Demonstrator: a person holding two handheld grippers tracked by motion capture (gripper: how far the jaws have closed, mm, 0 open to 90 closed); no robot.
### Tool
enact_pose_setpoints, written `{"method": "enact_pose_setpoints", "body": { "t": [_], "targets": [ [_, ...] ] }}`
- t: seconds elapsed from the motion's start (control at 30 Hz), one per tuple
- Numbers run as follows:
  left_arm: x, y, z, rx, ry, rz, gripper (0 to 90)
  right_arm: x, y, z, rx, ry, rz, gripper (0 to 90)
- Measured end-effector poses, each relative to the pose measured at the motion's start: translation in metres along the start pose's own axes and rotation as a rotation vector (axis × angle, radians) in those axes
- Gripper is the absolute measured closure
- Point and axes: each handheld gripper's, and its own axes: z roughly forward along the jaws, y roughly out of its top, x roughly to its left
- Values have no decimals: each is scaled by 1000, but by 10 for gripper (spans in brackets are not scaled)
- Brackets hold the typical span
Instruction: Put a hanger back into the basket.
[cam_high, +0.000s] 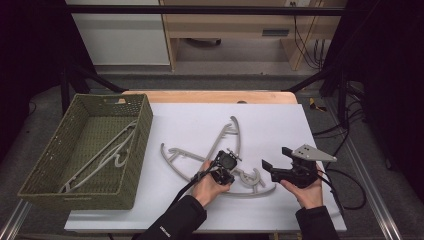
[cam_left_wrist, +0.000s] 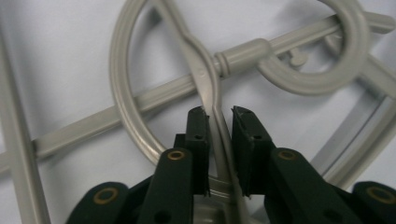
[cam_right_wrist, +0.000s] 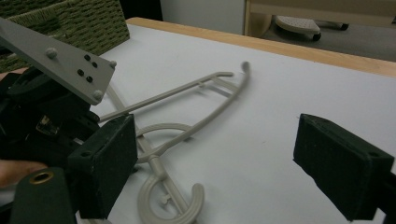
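Left gripper (cam_high: 226, 167): I have it low over the hangers near the front of the table; its jaws stand narrowly apart on either side of a thin grey neck, close but not visibly clamped.
Top hanger (cam_left_wrist: 205, 84): the piece between my left jaws is the slim stem below the hook, seen in the left gripper view; it lies across the second one on the table.
Second hanger (cam_high: 172, 155): lies flat under the first, the two crossing just ahead of my left hand (cam_high: 209, 186).
Right gripper (cam_high: 280, 167): I hold it just right of the crossed pair, jaws wide apart and gripping nothing.
Table cover (cam_high: 280, 125): white sheet, bearing both loose hangers.
Basket (cam_high: 145, 135): green woven bin at the left of the table, well apart from the pair; one hanger (cam_high: 107, 150) already rests inside at a slant.
Step in hand: as I judge it, taking hold of the top hanger by its neck.
Next move: I would need to close the left jaws fully, lift without dragging the one beneath, then carry left to the basket.
Risk: the hooks look interlinked and could snag.
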Motion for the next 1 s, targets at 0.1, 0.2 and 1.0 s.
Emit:
{"method": "enact_pose_setpoints", "body": {
  "t": [0.1,0.2,1.0],
  "targets": [
    [4,-4,-3,8,-19,10,820,-1,-1,1,5,-4,-3,139],
    [4,-8,-6,8,-11,30,824,-1,-1,1,11,-6,-4,139],
    [40,-41,-112,-237,-145,69,828,-7,-1,-6,-4,-13,4,144]
  ]
}}
